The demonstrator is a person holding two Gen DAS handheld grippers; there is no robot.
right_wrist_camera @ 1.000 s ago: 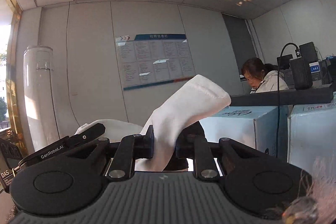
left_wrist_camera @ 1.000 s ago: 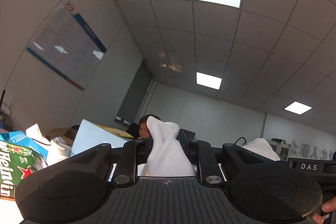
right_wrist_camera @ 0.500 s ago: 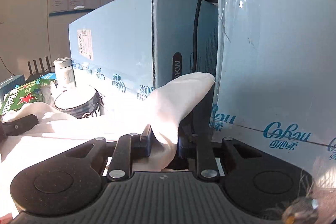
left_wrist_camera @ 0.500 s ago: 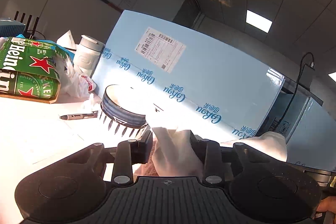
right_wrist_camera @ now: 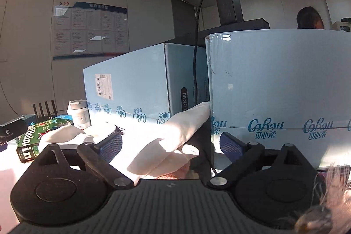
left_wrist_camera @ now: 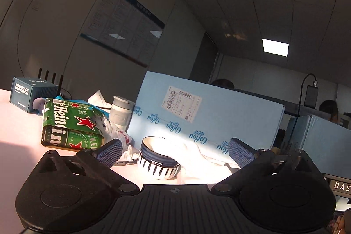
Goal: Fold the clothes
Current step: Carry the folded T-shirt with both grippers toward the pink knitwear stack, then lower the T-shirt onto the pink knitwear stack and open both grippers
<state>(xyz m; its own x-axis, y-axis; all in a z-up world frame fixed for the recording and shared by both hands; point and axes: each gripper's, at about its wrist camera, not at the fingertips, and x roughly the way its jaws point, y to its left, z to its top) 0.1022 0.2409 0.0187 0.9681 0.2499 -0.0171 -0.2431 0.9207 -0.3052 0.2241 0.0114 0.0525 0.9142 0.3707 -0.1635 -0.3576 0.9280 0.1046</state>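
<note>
We are at the release: both pairs of tongs are opening, and the white garment (right_wrist_camera: 175,137) is no longer pinched. In the right wrist view the right tongs (right_wrist_camera: 171,146) stand spread with a fold of the cloth lying loose between the pads, touching neither as far as we can tell. It drapes toward the back of the counter (left_wrist_camera: 13,124), its tip against the gap between the two blue cartons (right_wrist_camera: 140,80). In the left wrist view the left tongs (left_wrist_camera: 175,150) are spread too, with nothing between them; the garment (left_wrist_camera: 197,159) lies beyond, just beside the striped bowl (left_wrist_camera: 156,165) and partly against it.

To do this well, we judge, we should let the cloth settle fully before backing out, and draw each pair straight back along its own line so no pad snags a layer. The bowl crowds the fold, so the next grasp should start from the near edge of the counter.
</note>
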